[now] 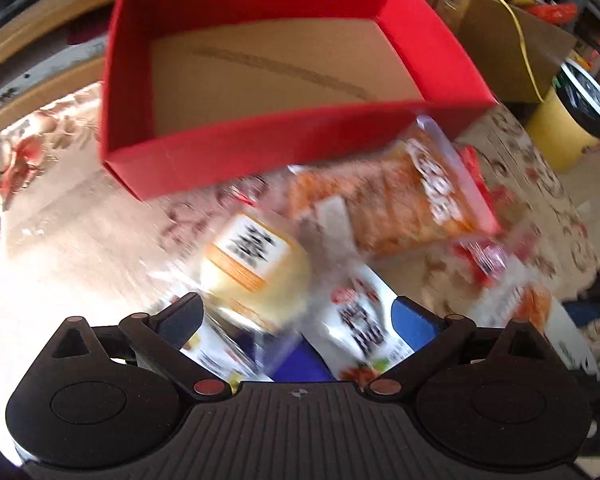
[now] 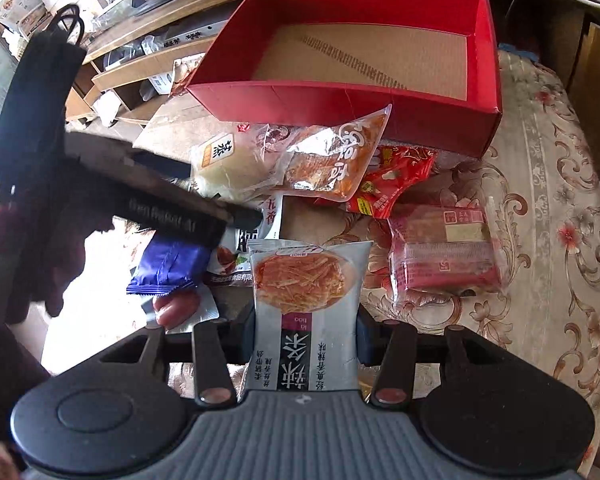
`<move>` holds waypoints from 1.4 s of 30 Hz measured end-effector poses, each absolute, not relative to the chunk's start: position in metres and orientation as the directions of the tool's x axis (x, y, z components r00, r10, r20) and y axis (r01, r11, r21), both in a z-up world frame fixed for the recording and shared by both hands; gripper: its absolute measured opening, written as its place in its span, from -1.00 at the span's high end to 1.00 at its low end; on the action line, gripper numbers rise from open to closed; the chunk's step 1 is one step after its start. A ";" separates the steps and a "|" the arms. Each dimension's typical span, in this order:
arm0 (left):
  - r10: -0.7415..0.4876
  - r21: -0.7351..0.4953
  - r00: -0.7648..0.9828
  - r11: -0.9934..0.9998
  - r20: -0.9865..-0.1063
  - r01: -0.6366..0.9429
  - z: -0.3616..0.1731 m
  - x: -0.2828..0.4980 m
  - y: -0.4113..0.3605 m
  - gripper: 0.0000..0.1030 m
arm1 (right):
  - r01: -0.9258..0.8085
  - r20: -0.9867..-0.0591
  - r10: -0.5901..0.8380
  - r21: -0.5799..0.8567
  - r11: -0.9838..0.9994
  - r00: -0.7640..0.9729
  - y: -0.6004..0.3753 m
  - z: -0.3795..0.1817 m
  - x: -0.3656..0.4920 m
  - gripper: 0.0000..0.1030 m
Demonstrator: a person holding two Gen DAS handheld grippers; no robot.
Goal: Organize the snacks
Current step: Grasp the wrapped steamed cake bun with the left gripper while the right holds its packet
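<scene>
An empty red box [image 1: 284, 148] with a brown cardboard floor stands at the back of the table; it also shows in the right wrist view [image 2: 340, 100]. A pile of snack packets lies before it. My left gripper [image 1: 298, 316] is open above the pile, over a pale bun packet [image 1: 256, 276] and a white packet [image 1: 360, 320]; the view is blurred. An orange snack packet [image 1: 384, 204] lies nearer the box. My right gripper [image 2: 302, 334] is shut on a grey packet of shredded snack [image 2: 306, 304]. The left gripper's black body [image 2: 148, 196] shows at left there.
More packets lie around: bun [image 2: 232, 164], orange [image 2: 332, 160], red [image 2: 392, 180], pink wrapped [image 2: 444, 256], blue [image 2: 168, 264], sausage [image 2: 176, 308]. The floral tablecloth [image 2: 556, 208] ends at right. Shelves and clutter [image 2: 132, 72] stand behind. A yellow bin [image 1: 568, 120] stands at right.
</scene>
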State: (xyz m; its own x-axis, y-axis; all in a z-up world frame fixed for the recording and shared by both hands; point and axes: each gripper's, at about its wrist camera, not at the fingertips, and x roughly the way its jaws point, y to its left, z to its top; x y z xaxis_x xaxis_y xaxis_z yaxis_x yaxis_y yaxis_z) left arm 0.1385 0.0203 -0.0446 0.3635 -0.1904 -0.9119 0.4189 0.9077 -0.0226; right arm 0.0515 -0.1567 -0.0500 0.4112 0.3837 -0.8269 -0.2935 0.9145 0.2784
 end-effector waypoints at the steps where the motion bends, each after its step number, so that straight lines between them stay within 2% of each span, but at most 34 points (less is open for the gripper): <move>1: -0.171 0.013 0.375 0.898 -0.911 0.440 -0.045 0.135 0.016 -0.95 | -0.291 -0.827 0.384 0.280 0.915 0.411 -0.158 -0.050 0.051 0.12; 4: -0.122 0.125 0.455 0.870 -0.882 0.476 -0.037 0.131 0.012 -0.96 | -0.289 -0.825 0.392 0.291 0.912 0.407 -0.159 -0.050 0.051 0.12; 7: -0.134 0.159 0.484 0.841 -0.865 0.517 -0.032 0.139 0.008 -0.99 | -0.286 -0.826 0.399 0.301 0.910 0.398 -0.159 -0.051 0.052 0.12; 11: -0.110 0.199 0.443 0.781 -0.890 0.593 -0.049 0.154 0.004 -0.99 | -0.280 -0.828 0.403 0.311 0.908 0.390 -0.159 -0.053 0.053 0.11; 19: -0.193 0.042 0.378 0.845 -0.905 0.533 -0.057 0.165 0.027 -0.96 | -0.280 -0.831 0.413 0.324 0.904 0.372 -0.159 -0.056 0.057 0.11; 23: -0.208 -0.006 0.365 0.876 -0.908 0.483 -0.052 0.156 0.033 -0.66 | -0.291 -0.822 0.420 0.323 0.900 0.386 -0.159 -0.052 0.053 0.11; 24: -0.215 -0.020 0.361 0.881 -0.907 0.473 -0.051 0.154 0.032 -0.66 | -0.292 -0.821 0.418 0.320 0.901 0.390 -0.159 -0.051 0.052 0.11; 32: -0.183 -0.016 0.382 0.915 -0.906 0.403 -0.047 0.130 0.013 -0.61 | -0.285 -0.813 0.392 0.290 0.914 0.431 -0.166 -0.047 0.045 0.11; 42: -0.187 -0.038 0.423 0.941 -0.886 0.337 -0.034 0.113 0.009 -0.44 | -0.267 -0.805 0.355 0.253 0.930 0.474 -0.169 -0.042 0.042 0.12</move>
